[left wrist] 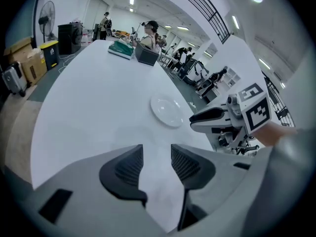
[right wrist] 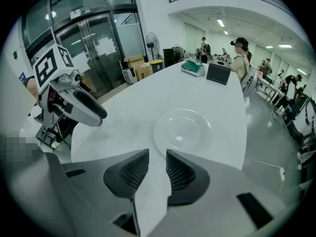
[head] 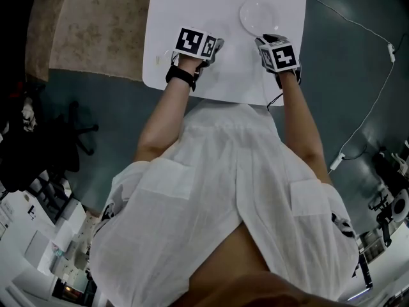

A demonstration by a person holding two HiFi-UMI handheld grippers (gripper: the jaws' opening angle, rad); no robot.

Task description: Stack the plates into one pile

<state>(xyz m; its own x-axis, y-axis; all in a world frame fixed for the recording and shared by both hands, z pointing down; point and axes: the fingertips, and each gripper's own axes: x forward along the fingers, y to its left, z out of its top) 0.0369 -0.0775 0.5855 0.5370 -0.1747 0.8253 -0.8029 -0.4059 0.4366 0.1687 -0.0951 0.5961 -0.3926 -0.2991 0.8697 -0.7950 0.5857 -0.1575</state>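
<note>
A round pale plate [head: 259, 16] lies on the white table [head: 192, 5]; I cannot tell whether more than one is stacked there. It also shows ahead in the left gripper view as the plate [left wrist: 167, 111] and close in front of the jaws in the right gripper view as the plate [right wrist: 181, 131]. My left gripper [head: 218, 43] hovers over the table to the plate's left, open and empty [left wrist: 157, 149]. My right gripper [head: 263, 40] is at the plate's near edge, open with nothing between its fingers [right wrist: 157, 157].
A green box [left wrist: 121, 49] and a dark case [left wrist: 147, 56] sit at the table's far end. The table's near edge [head: 211, 98] is just below the grippers. A white cable [head: 367, 27] runs on the floor at the right. People stand in the background.
</note>
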